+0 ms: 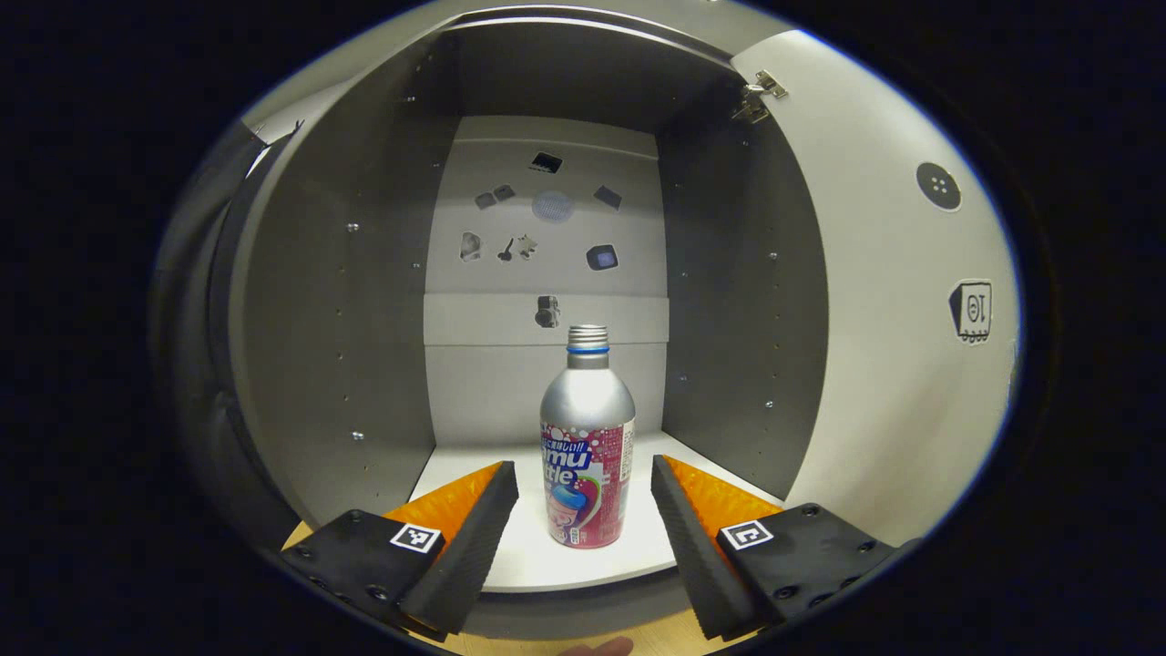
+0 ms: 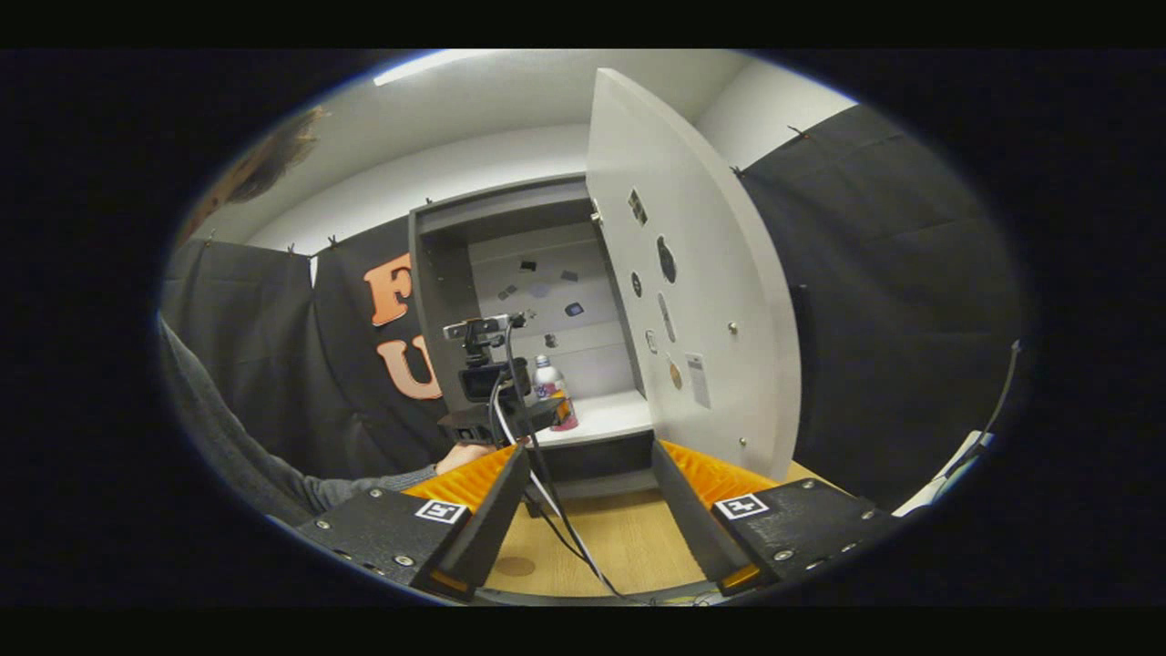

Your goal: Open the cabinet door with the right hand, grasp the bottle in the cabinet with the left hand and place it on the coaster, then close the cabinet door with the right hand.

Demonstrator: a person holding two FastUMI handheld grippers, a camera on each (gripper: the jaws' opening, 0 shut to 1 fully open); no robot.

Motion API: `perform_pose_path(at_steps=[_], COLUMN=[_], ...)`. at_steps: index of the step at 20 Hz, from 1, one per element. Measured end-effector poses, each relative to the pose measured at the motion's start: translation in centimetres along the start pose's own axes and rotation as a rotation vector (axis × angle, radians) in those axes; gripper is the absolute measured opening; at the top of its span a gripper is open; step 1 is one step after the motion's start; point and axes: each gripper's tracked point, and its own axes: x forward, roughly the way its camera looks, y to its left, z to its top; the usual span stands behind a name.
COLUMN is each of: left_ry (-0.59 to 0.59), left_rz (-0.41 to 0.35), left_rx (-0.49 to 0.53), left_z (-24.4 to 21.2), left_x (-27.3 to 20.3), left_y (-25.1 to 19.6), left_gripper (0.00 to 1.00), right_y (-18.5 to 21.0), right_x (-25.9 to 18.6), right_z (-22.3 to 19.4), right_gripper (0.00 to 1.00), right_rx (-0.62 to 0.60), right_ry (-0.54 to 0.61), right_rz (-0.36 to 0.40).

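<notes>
A silver bottle (image 1: 588, 437) with a pink label stands upright near the front of the white cabinet shelf (image 1: 474, 465). My left gripper (image 1: 584, 466) is open, one finger on each side of the bottle and neither touching it. The cabinet door (image 1: 893, 319) is swung open at the right. In the right gripper view my right gripper (image 2: 588, 450) is open over the wooden table (image 2: 629, 538) with nothing between its fingers. Ahead of it I see the open door (image 2: 701, 273), the left gripper (image 2: 496, 419) and the bottle (image 2: 547, 375). A round brown coaster (image 2: 515, 566) lies on the table.
The cabinet's grey side walls (image 1: 310, 319) close in on both sides of the bottle, and small stickers dot its back panel (image 1: 547, 246). A sleeve (image 2: 237, 446) and a hand (image 2: 460, 454) hold the left gripper. A cable (image 2: 556, 510) trails across the table.
</notes>
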Motion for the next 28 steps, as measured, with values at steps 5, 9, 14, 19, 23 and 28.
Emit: perform_pose_path(at_steps=[5, 9, 14, 19, 23, 28], left_ry=[0.010, 0.009, -0.070, -0.090, -0.094, 0.003], left_rz=[-0.007, 0.002, 0.008, 0.009, 0.048, 0.090], left_rx=[-0.001, 0.010, 0.031, 0.022, 0.054, 0.092], left_z=[-0.9, -1.1, 1.5, 2.0, 0.1, -7.2], left_x=[4.2, 5.0, 1.6, -5.0, -10.8, -17.9], left_y=[-0.1, -0.2, 0.1, 0.5, 1.5, 2.5], left_gripper=[0.96, 0.93, 0.83, 0.84, 0.83, 0.83], right_y=[-0.7, -0.9, -1.4, -2.0, -2.6, -2.4], right_x=[3.1, 3.7, 3.1, 1.6, -1.6, -4.2], right_z=[-1.8, -2.7, -3.2, -3.8, -4.8, -7.1], right_gripper=[0.84, 0.86, 0.88, 0.87, 0.87, 0.88], right_rx=[0.008, 0.015, 0.027, 0.068, 0.092, 0.133], right_ry=[0.054, 0.082, 0.083, 0.087, 0.093, 0.140], right_rz=[-0.062, -0.088, -0.095, -0.079, -0.072, -0.048])
